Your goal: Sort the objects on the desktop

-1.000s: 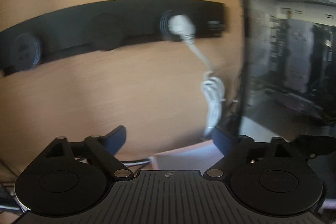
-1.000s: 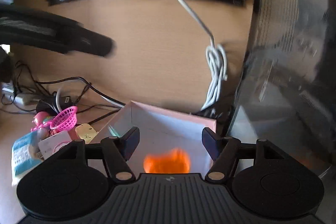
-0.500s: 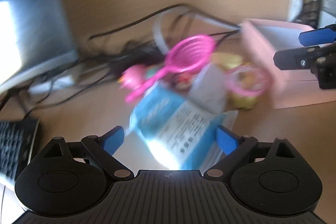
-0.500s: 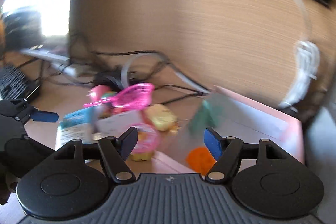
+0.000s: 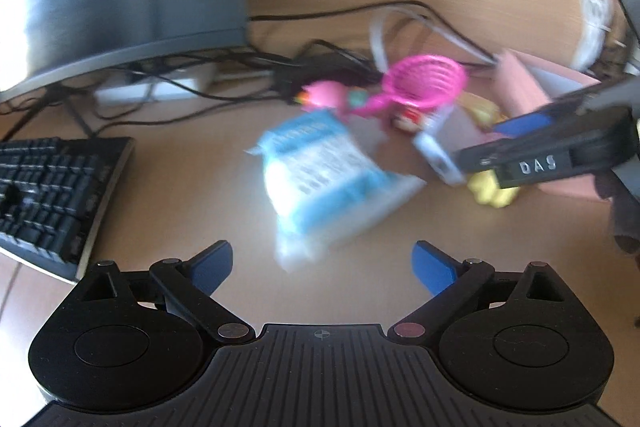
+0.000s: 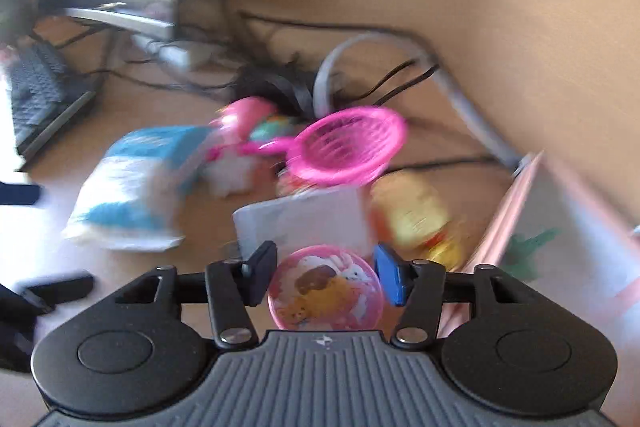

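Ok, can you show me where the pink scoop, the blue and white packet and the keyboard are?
pink scoop [image 6: 348,146]: right wrist view, on its mesh bowl.
blue and white packet [image 5: 320,175]: left wrist view, on its printed face.
keyboard [image 5: 48,187]: left wrist view, on its black keys.

Bare desk [image 5: 172,211] lies between keyboard [image 5: 48,195] and blue-white packet [image 5: 320,183]; behind, tangled cables [image 5: 224,83] and the pink box [image 5: 532,95] crowd the toy pile.
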`<state>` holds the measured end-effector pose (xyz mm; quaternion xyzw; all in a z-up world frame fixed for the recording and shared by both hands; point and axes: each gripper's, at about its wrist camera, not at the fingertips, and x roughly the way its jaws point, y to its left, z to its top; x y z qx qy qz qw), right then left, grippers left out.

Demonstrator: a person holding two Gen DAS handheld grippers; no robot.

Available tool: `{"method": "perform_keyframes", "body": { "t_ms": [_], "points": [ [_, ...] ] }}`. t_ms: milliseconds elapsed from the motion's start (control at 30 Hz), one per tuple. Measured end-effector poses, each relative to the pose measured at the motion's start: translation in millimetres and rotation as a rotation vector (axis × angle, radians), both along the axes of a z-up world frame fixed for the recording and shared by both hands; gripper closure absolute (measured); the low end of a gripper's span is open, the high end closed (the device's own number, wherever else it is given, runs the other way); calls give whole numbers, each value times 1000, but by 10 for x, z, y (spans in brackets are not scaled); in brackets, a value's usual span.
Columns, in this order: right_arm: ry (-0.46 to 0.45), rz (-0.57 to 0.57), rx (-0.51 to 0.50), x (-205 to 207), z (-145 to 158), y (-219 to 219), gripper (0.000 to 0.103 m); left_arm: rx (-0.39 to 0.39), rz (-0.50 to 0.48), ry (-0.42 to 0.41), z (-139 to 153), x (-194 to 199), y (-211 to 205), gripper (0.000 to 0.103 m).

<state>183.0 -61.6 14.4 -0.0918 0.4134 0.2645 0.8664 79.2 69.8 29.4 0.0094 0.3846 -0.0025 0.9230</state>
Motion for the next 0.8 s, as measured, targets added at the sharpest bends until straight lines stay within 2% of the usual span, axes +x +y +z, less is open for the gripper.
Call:
{"method": "perform_keyframes", "body": {
  "t_ms": [33, 67, 100, 133, 233, 267, 333, 500, 567, 600, 633, 800],
  "points": [
    [40, 38, 57, -52, 65, -37, 50, -6, -22, 5, -21, -14, -45, 3],
    [41, 58, 98, -105, 149, -70, 50, -11, -42, 9, -31, -49, -89, 3],
    [2, 51, 98, -134, 247, -92, 49, -18, -59, 15, -40, -94, -123, 3],
    [-45, 26, 69, -112, 315, -101, 44, -24, -69, 20, -50, -127, -153, 3],
    [-195, -85, -118, 137, 367, -53, 29, -48, -87, 32, -83, -173, -225, 2],
    [-182, -108, -164, 298, 332, -41, 29, -55, -91, 32, -83, -187, -240, 2],
    [-98, -133, -211, 633, 215, -30, 29, -69, -99, 28, -75, -211, -265, 2],
    [12, -148, -275, 1187, -28, 26, 29, -100, -121, 7, -19, -298, -243, 2],
    [68, -130, -288, 1299, -111, 60, 37, -118, -129, 4, -12, -341, -217, 2],
    [100, -117, -283, 1325, -151, 74, 51, -125, -132, 3, -12, -365, -211, 2],
    [107, -113, -267, 1316, -153, 84, 57, -130, -135, 4, -15, -380, -210, 2],
    [141, -13, -163, 891, -91, 185, 62, -127, -155, 33, -75, -385, -264, 2]
  ]
}}
